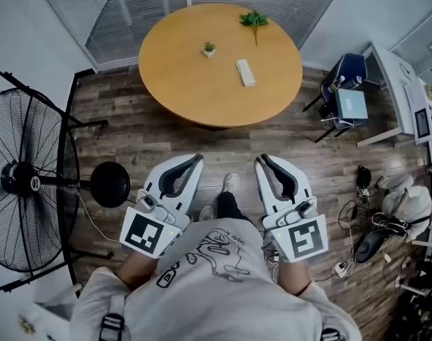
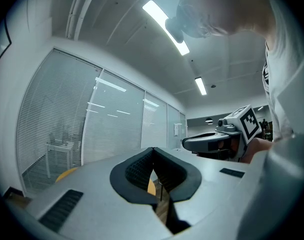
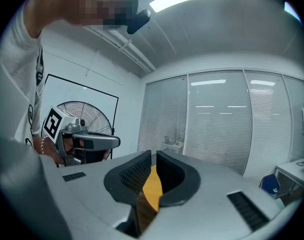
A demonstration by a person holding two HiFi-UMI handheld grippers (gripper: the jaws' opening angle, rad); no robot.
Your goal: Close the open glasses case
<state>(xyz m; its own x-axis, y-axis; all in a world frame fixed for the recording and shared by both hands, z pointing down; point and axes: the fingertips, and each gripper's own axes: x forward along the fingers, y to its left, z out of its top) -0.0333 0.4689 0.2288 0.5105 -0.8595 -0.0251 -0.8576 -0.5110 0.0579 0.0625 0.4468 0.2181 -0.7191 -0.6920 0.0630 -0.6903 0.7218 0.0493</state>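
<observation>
The glasses case is a pale oblong lying on the round wooden table, right of its middle; from here I cannot tell how its lid stands. Both grippers are held level near my body, well short of the table and pointing toward it. My left gripper is shut with its tips touching and nothing between them. My right gripper is shut too, with only a thin slit at the tips and nothing held. A strip of the table shows through the right jaws.
A small potted plant and a green sprig also sit on the table. A large standing fan and a black round stool are at the left. A blue chair, a white desk and floor cables fill the right.
</observation>
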